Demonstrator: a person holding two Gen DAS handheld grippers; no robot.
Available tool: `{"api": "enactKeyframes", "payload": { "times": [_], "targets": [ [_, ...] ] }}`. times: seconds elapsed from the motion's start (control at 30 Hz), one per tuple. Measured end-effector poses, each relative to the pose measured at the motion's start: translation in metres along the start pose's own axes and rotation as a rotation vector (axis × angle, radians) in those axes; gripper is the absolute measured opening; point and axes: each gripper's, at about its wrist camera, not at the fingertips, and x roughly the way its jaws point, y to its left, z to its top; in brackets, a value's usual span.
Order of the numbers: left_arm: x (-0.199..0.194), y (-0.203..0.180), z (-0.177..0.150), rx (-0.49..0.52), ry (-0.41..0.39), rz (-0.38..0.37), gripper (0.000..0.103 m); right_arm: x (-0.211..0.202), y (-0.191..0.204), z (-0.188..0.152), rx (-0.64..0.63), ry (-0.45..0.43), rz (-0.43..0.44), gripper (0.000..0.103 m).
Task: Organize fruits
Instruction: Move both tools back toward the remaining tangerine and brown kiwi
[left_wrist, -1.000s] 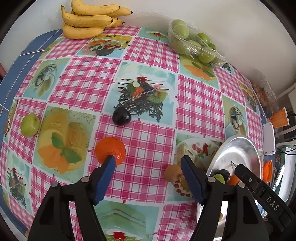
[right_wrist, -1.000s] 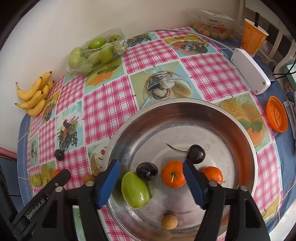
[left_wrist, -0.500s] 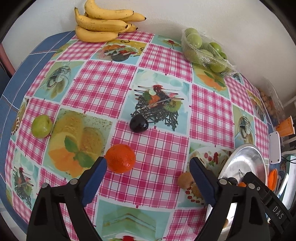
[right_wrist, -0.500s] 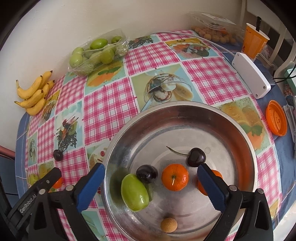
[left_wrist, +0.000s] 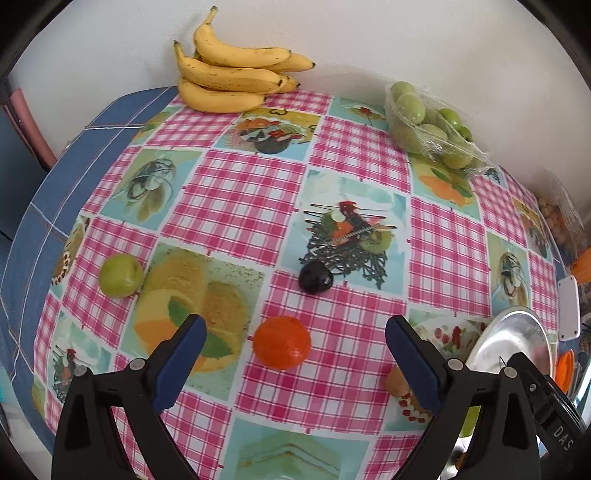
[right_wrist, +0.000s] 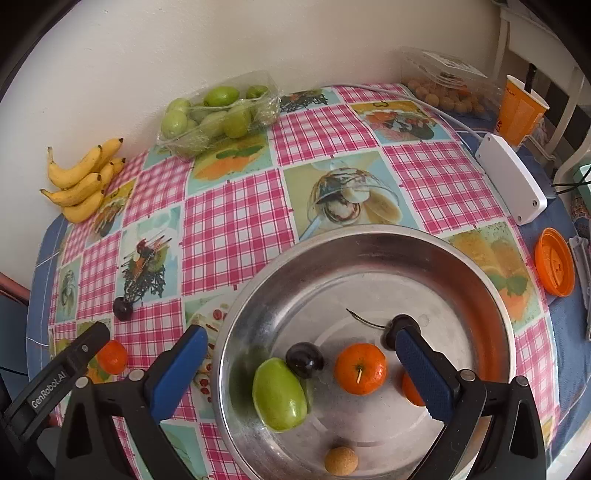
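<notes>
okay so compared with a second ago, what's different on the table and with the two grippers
Both sets of jaws have just been opening wide, with nothing gripped. The left gripper now frames the loose orange instead of touching it with one pad. The right gripper spread over the metal bowl without taking anything. The fruit in the bowl, the dark plum, green fruit and bananas stayed put.

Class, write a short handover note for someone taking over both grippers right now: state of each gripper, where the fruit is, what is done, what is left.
Left gripper: jaws have just been opening, nothing gripped; the loose orange lies on the cloth between them.
Right gripper: open and empty above the metal bowl.
Done: the bowl holds a green fruit, a dark plum, two oranges, a cherry and a small tan ball.
Left on the cloth: the orange, a dark plum, a green fruit, a small brown fruit.
</notes>
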Motion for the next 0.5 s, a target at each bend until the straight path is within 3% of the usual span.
{"api": "enactKeyframes", "payload": {
  "times": [0.27,0.5],
  "targets": [
    [-0.005,0.019,0.013,-0.033,-0.044,-0.002,0.098,0.005,0.016,-0.002,-0.034,0.007,0.021,0.103],
    [-0.005,0.054,0.025,-0.162,-0.016,-0.134,0.098,0.008,0.051,-0.009,-0.126,0.027,0.086,0.103]
  ]
}}
